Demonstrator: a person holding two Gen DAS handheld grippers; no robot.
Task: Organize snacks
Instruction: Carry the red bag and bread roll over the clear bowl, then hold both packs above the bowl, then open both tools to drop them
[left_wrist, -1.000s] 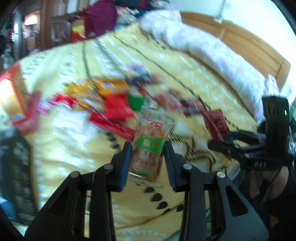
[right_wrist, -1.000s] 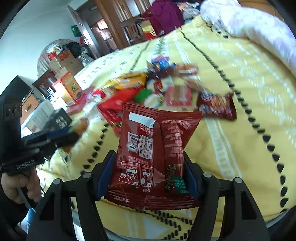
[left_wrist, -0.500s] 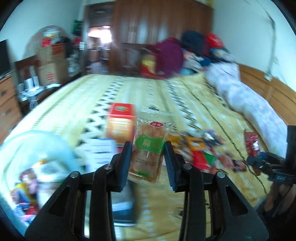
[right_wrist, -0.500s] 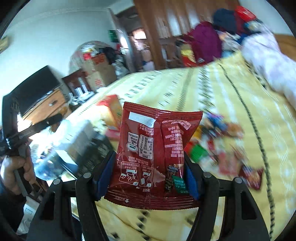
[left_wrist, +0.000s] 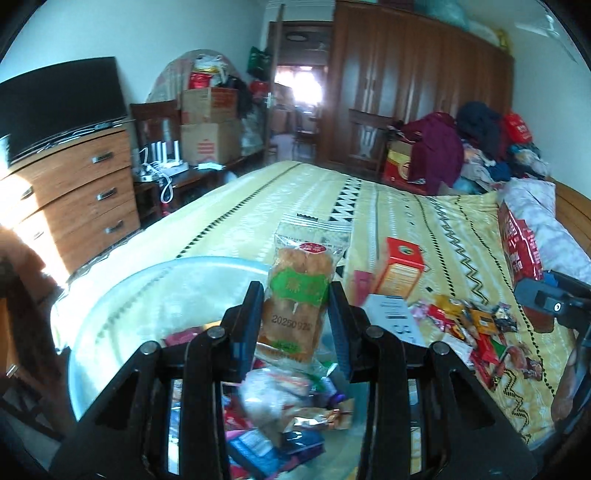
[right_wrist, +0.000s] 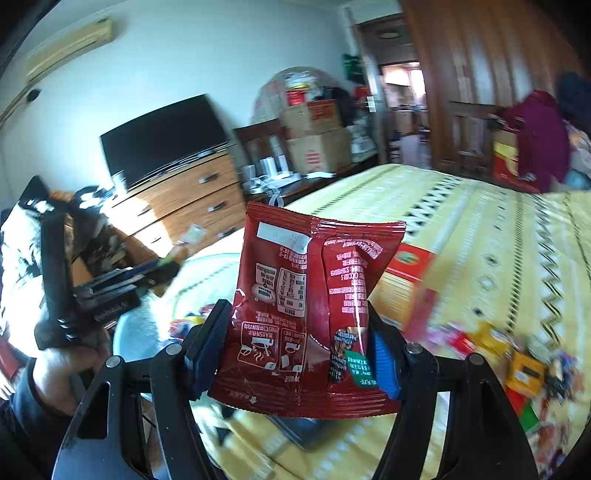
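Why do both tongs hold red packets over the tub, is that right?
Not quite. Only the right tongs hold a red packet, as the right wrist view shows. In the left wrist view the left tongs hold a clear-wrapped bread with a green label, above the tub.

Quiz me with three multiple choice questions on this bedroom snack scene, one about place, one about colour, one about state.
1. Where does the loose snack pile lie?
A. yellow bedspread
B. dresser
C. floor

2. What colour is the packet in the right gripper?
A. blue
B. dark red
C. white

3. How is the left gripper?
A. open, empty
B. shut, empty
C. shut on a bread packet

Answers: 1 A, wrappers rest on the bedspread. 2 B, its foil is dark red. 3 C, fingers press the bread packet's sides.
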